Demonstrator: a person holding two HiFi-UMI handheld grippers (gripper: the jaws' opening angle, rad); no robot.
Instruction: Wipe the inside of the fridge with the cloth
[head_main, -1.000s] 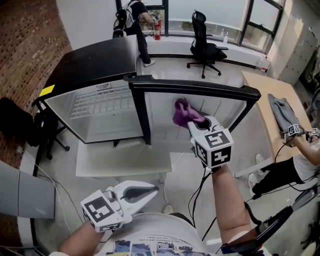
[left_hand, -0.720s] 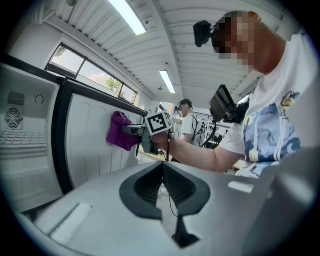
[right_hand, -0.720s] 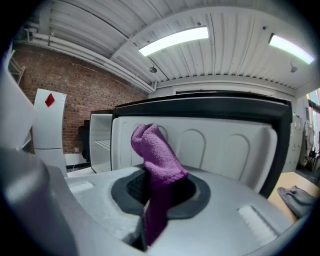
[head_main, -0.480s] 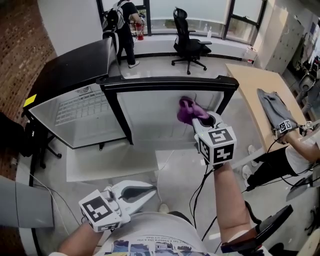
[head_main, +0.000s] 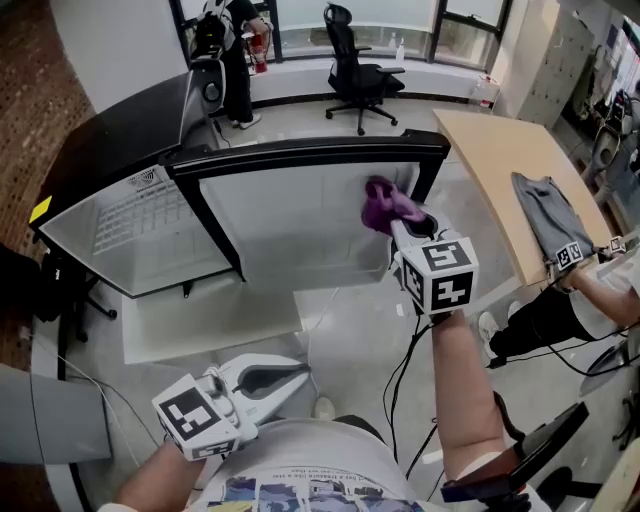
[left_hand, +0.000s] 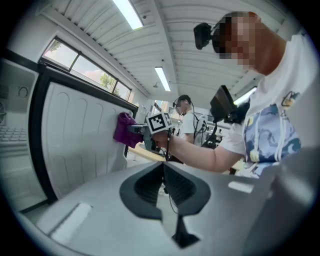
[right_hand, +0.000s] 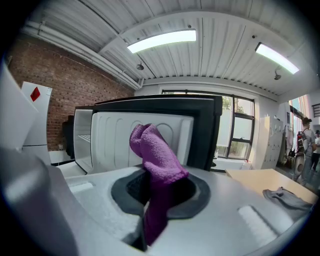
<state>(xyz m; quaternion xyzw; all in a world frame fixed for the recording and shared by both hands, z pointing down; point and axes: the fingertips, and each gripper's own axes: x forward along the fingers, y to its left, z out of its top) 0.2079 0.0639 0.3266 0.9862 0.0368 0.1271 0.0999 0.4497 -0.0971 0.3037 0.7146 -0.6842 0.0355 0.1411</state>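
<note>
Cloth (head_main: 385, 205) is sitting well apart from the left gripper (head_main: 300, 372), which is hovering low near the person's shirt (head_main: 300, 490), jaws pressed together. Farther out, the right gripper (head_main: 405, 228) is pinching this purple cloth against the fridge's (head_main: 300, 150) white inner wall, near its right edge. Beyond, an office chair (head_main: 352, 75) is standing.

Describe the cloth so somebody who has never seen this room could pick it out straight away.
Find the big open fridge with the black frame and white lining. At the upper right of that lining, the right gripper pinches a bunched cloth. It is bright purple and fuzzy, unlike the flat grey fabric lying on the wooden table nearby.
</note>
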